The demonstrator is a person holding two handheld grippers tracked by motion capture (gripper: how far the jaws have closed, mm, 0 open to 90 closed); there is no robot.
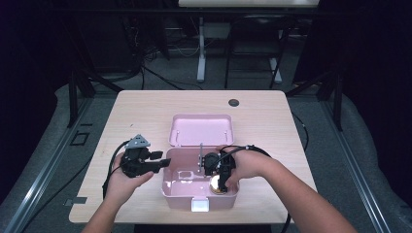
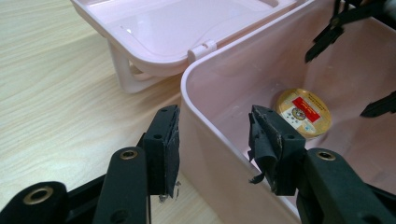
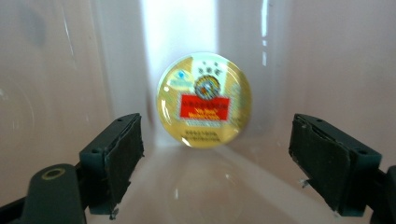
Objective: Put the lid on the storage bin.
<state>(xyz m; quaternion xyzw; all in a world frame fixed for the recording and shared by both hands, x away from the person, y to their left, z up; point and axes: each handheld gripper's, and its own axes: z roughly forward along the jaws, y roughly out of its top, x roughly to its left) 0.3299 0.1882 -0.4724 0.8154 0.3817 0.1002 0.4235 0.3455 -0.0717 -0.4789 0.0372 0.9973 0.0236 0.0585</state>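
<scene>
1. The right gripper [image 3: 217, 158] hung inside the pink box [image 1: 170, 191], its jaws apart and gripping nothing, with the round tin [image 3: 204, 99] lying just beyond them on the box floor.
2. The left gripper [image 2: 215, 144] straddled the box's near wall, jaws apart, pads not pressing it.
3. Judged from this, the tin was already placed in the box; withdrawing and shutting the open lid [image 1: 201, 128] seemingly remained.
4. The tin was flat and gold, with a red label.
</scene>
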